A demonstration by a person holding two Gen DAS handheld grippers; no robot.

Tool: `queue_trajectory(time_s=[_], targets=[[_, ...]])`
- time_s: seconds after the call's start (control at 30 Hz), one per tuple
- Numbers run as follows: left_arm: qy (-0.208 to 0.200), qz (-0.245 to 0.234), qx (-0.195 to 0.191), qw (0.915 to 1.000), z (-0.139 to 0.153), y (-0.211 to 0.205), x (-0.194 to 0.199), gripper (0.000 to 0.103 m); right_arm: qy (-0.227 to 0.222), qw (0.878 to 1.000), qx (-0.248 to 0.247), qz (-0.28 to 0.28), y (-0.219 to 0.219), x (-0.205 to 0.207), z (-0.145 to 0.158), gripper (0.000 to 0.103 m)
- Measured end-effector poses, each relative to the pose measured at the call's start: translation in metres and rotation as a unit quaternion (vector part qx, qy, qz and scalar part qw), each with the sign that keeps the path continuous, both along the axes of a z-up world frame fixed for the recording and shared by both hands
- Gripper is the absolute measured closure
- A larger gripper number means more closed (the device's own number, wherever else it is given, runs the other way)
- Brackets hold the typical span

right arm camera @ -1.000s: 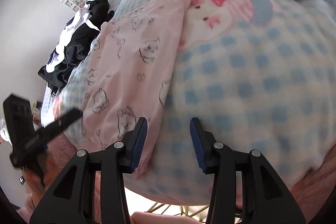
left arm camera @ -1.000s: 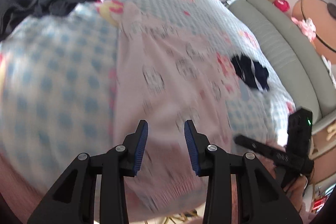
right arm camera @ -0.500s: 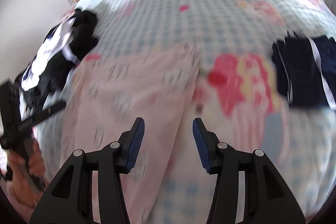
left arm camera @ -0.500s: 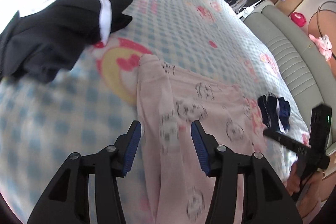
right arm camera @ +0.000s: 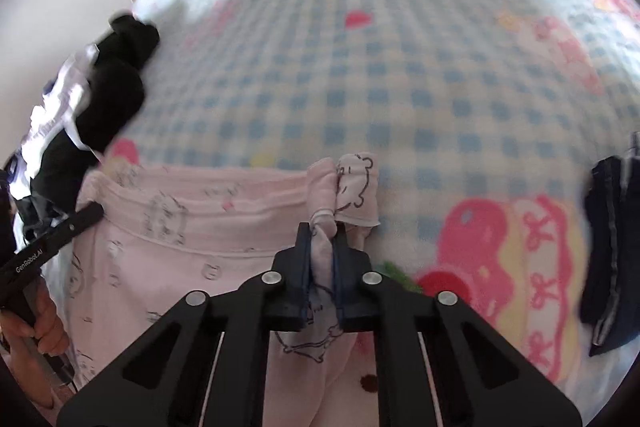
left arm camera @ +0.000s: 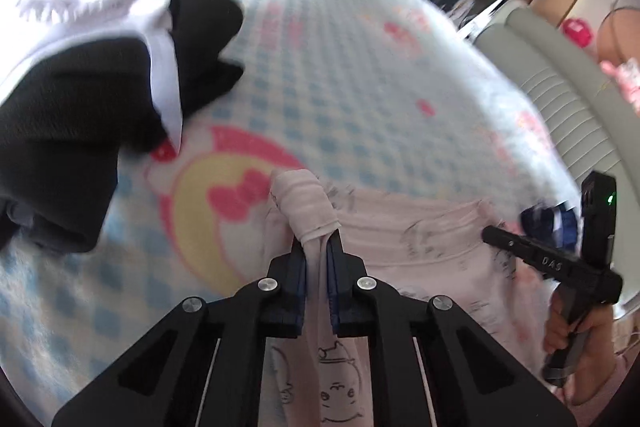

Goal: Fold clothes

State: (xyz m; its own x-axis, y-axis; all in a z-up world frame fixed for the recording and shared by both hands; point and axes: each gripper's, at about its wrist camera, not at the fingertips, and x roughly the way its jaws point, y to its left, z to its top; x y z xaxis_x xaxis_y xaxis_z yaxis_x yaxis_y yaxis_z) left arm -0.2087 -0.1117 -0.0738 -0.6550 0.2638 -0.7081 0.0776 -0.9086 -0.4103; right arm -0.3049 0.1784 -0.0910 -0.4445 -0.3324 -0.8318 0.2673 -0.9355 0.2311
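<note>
A pale pink garment (left arm camera: 420,239) printed with small cartoon animals lies flat on the checked bed cover. My left gripper (left arm camera: 317,247) is shut on its far left corner, where the cloth bunches up above the pads. My right gripper (right arm camera: 323,231) is shut on the far right corner of the same pink garment (right arm camera: 192,227). The banded top edge stretches between the two grips. Each view shows the other gripper and the hand holding it at its side edge.
A black and white pile of clothes (left arm camera: 92,75) sits at the left of the bed, also the pile of clothes (right arm camera: 104,99). A dark navy folded item (right arm camera: 612,247) lies at the right. The blue checked cover (right arm camera: 400,87) stretches beyond. A grey headboard (left arm camera: 560,99) borders the right.
Both grippers moved forward to the garment's far edge and went from open to shut on its two corners.
</note>
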Motion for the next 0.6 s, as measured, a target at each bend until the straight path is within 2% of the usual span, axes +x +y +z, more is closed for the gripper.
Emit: queue_trajectory(time_s=[0.1,0.17,0.2,0.23,0.27,0.3,0.33,0.4,0.43,0.53,0.6], targets=[[0.029,-0.006,-0.002,0.9995,0.014,-0.003,-0.004,0.095,0.031,0.999,-0.020,-0.014,0.014,0.005,0.018,0.098],[0.003,-0.011,-0.013,0.9998,0.001,-0.005,-0.017,0.094,0.026,0.999,-0.025,-0.031,0.022,-0.002,0.015,0.098],[-0.017,-0.015,-0.020,0.9995,-0.009,-0.006,-0.025,0.088,0.020,0.999,-0.027,-0.040,0.026,-0.007,0.011,0.097],[-0.037,-0.018,-0.027,0.9988,-0.018,-0.007,-0.032,0.072,0.006,0.998,-0.025,-0.053,0.030,-0.013,0.002,0.097],[-0.060,-0.018,-0.030,0.9976,-0.027,-0.009,-0.037,0.061,-0.017,0.998,-0.015,-0.064,0.032,-0.021,-0.013,0.096],[-0.084,-0.015,-0.028,0.9959,-0.035,-0.013,-0.038,0.059,-0.035,0.997,-0.008,-0.065,0.034,-0.027,-0.026,0.091],[-0.087,-0.011,-0.029,0.9958,-0.034,-0.015,-0.033,0.060,-0.038,0.997,-0.014,-0.066,0.037,-0.025,-0.026,0.089],[-0.048,0.001,-0.034,0.9983,-0.016,-0.019,-0.011,0.058,-0.030,0.996,-0.038,-0.072,0.045,-0.011,-0.012,0.080],[-0.037,0.013,-0.037,0.9986,-0.009,-0.022,0.002,0.058,-0.025,0.996,-0.050,-0.075,0.049,-0.005,-0.005,0.078],[-0.026,0.015,0.010,0.9995,-0.002,-0.024,0.041,0.058,-0.012,0.993,-0.086,-0.084,0.061,0.015,0.015,0.073],[-0.026,0.010,0.023,0.9993,-0.004,-0.014,0.067,0.060,-0.022,0.991,-0.114,-0.074,0.062,0.038,0.024,0.072]])
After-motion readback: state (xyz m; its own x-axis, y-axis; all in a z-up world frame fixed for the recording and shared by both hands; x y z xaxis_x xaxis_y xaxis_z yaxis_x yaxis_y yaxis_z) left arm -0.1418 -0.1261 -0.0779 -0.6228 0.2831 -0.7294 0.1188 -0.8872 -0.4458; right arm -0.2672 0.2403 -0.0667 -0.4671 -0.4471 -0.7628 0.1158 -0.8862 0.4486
